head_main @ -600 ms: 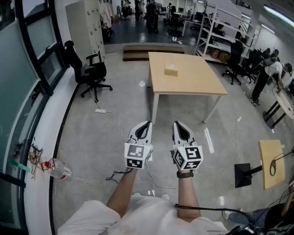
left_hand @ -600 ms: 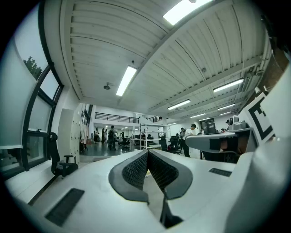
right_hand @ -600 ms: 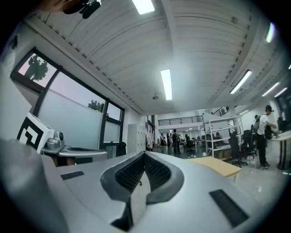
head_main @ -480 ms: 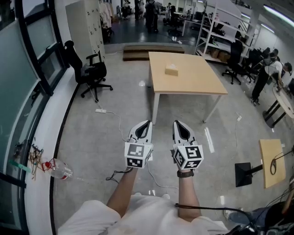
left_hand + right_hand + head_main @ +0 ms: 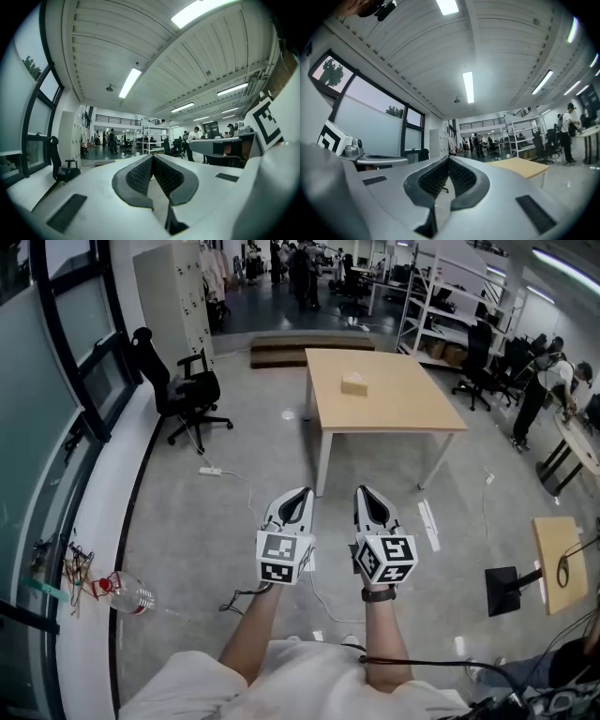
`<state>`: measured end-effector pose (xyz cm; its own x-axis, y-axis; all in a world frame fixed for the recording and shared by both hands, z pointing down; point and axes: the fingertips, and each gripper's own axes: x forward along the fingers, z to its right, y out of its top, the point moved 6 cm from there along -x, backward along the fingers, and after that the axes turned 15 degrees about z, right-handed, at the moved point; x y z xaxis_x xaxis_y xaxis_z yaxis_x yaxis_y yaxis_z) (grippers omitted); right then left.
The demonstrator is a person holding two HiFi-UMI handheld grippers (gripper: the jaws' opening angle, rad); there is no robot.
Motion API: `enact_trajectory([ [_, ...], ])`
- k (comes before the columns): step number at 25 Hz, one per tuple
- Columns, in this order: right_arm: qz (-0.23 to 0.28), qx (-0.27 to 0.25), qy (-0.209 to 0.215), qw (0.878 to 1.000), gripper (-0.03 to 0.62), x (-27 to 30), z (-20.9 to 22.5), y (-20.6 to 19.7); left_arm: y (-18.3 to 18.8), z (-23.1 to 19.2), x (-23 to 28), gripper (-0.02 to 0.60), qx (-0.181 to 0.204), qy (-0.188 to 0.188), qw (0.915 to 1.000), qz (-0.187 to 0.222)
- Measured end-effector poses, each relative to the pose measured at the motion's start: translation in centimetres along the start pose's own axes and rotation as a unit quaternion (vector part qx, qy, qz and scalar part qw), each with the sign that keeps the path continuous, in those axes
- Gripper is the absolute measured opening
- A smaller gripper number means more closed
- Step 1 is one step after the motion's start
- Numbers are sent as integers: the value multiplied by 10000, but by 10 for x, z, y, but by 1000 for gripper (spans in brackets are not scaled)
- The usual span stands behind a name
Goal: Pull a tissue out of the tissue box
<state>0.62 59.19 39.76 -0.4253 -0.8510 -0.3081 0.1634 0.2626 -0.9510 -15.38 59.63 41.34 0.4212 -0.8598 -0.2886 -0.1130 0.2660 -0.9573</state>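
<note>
- The left tool (image 5: 300,495) and right tool (image 5: 366,493) are both squeezed closed with nothing in them, held out in front.
- The tissue box (image 5: 353,382) sits far off on the tabletop (image 5: 403,413), so walking there likely comes first.

Ceiling strip lights (image 5: 130,82) lit everything evenly, shadows soft; both gripper views curved at edges, with black corners.
</note>
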Motion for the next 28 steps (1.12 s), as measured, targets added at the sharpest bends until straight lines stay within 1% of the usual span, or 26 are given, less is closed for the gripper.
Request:
enact_trajectory([
  [2,45,44,-159,9999,-2,-2,-3,-3,-1,-6,-4,0,-85,-1,10000,15],
  [4,21,-45,-223,9997,-2,-4,-7,-7,-5,-10,-7,0,-223,-9,9997,39],
  [5,-17,-108,-214,9997,-2,-5,-9,-9,-7,-12,-9,0,-346,-2,9994,65],
  [8,-138,-245,-190,9994,-2,-6,-9,-13,-15,-15,-8,0,-883,2,9960,162],
  [9,-165,-266,-202,9993,-2,-5,-7,-13,-17,-15,-6,0,-951,-4,9954,151],
  [12,-189,-288,-240,9991,-2,3,3,-16,-23,-16,5,0,-739,-24,9973,34],
  [14,-192,-290,-221,9992,-2,16,13,-21,-27,-21,17,0,-698,2,9976,25],
  [16,-190,-256,-189,9993,-2,34,27,-28,-32,-28,35,0,-689,67,9976,38],
  [19,-184,-130,-141,9996,-2,69,53,-40,-42,-42,73,0,-552,153,9984,11],
  [23,-205,-53,-43,9998,-2,120,95,-54,-50,-53,136,0,-465,124,9988,86],
  [24,-198,-73,-5,9998,-2,132,106,-56,-52,-53,153,0,-512,70,9986,144],
  [25,-193,-104,41,9998,-2,142,116,-57,-53,-52,169,0,-638,7,9977,211],
  [26,-194,-140,89,9997,-2,152,126,-57,-55,-50,184,0,-836,-26,9961,298],
  [28,-211,-204,148,9995,-2,165,149,-58,-59,-47,213,0,-1238,35,9909,519],
])
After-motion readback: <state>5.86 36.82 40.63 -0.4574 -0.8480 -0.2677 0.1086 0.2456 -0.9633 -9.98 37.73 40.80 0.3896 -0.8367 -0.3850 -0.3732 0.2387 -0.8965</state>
